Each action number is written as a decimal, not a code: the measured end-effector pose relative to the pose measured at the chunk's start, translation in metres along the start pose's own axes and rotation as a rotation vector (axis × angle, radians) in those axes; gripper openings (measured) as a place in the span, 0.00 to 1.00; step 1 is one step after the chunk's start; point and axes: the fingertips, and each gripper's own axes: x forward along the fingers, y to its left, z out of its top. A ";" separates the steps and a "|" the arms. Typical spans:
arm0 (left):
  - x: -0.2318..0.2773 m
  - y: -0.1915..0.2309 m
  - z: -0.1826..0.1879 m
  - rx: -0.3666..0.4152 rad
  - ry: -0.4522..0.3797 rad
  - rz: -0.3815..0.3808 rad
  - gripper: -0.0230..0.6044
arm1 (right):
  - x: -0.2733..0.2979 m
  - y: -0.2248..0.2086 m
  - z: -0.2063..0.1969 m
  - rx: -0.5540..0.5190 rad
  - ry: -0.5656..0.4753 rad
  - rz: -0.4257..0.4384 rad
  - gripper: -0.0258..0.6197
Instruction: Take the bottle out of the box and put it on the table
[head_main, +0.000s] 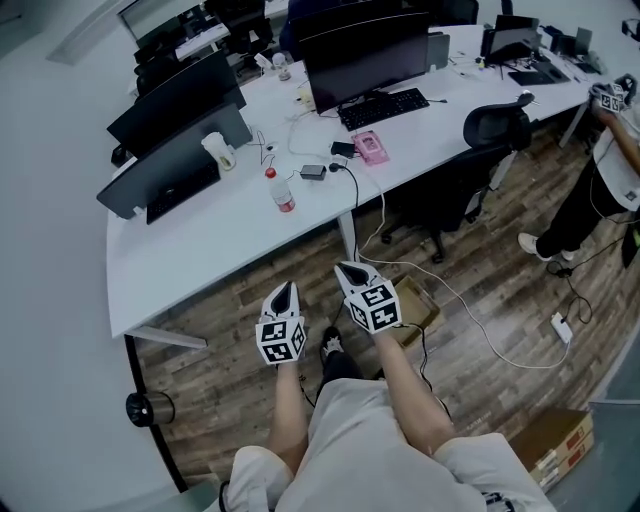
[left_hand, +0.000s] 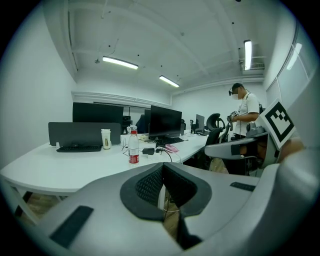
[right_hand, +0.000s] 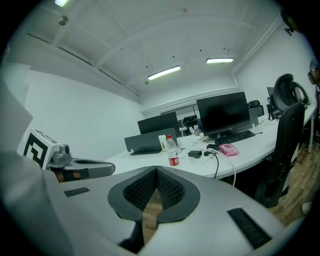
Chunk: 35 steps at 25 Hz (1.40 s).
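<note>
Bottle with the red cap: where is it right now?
In the head view the bottle stands upright on the white desk, left of centre, nearer the desk's front edge than the white cup and just left of the black adapter.

Ceiling tube lights (left_hand: 120, 62) are flooding the office with even, cool white light, and the white table (head_main: 200, 240) is throwing it back brightly without harsh glare. Soft shadows are pooling under the table on the wood floor (head_main: 480, 300). Fisheye lenses are bending straight lines toward every edge, and dark round vignettes are ringing both gripper views. The nearest foreground is blurring slightly there, while the background is reading sharp.
</note>
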 end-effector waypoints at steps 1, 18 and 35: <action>0.000 -0.001 -0.002 0.001 0.004 -0.002 0.06 | 0.000 0.000 -0.001 0.004 -0.001 0.001 0.10; -0.006 -0.007 -0.006 -0.005 0.000 -0.002 0.06 | -0.006 0.008 -0.001 -0.003 -0.003 0.017 0.10; -0.011 -0.007 -0.003 0.002 -0.007 0.018 0.06 | -0.011 0.007 0.007 -0.040 -0.020 0.011 0.10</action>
